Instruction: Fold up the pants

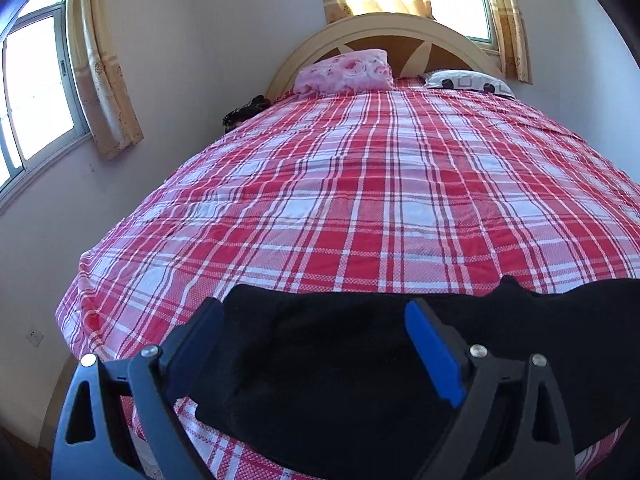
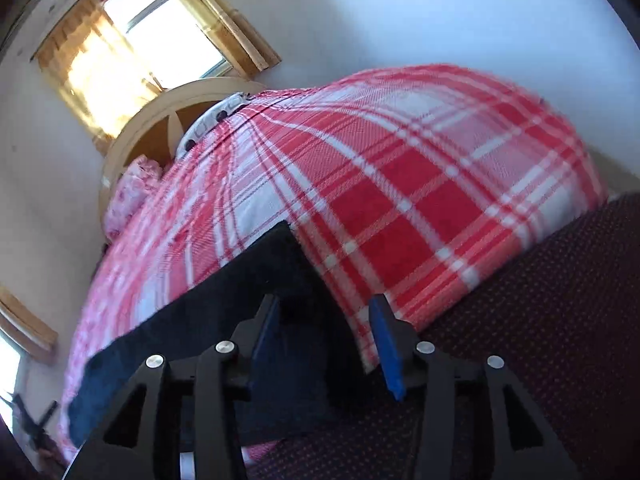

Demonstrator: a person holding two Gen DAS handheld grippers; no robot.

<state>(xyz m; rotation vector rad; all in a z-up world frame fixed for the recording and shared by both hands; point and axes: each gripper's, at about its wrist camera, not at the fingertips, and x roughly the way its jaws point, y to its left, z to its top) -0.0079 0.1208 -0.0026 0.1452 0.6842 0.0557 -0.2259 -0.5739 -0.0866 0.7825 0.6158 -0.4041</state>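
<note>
Black pants lie across the near edge of the bed, on its red plaid sheet. The left gripper stands wide apart over the cloth, pads not pressing it. The right gripper is parted too, with the pants' end between its fingers, released.

The black pants run out past the right edge of the left wrist view. Motion blurs the plaid bedspread in the right wrist view, where the far pillow is too small to make out.
</note>
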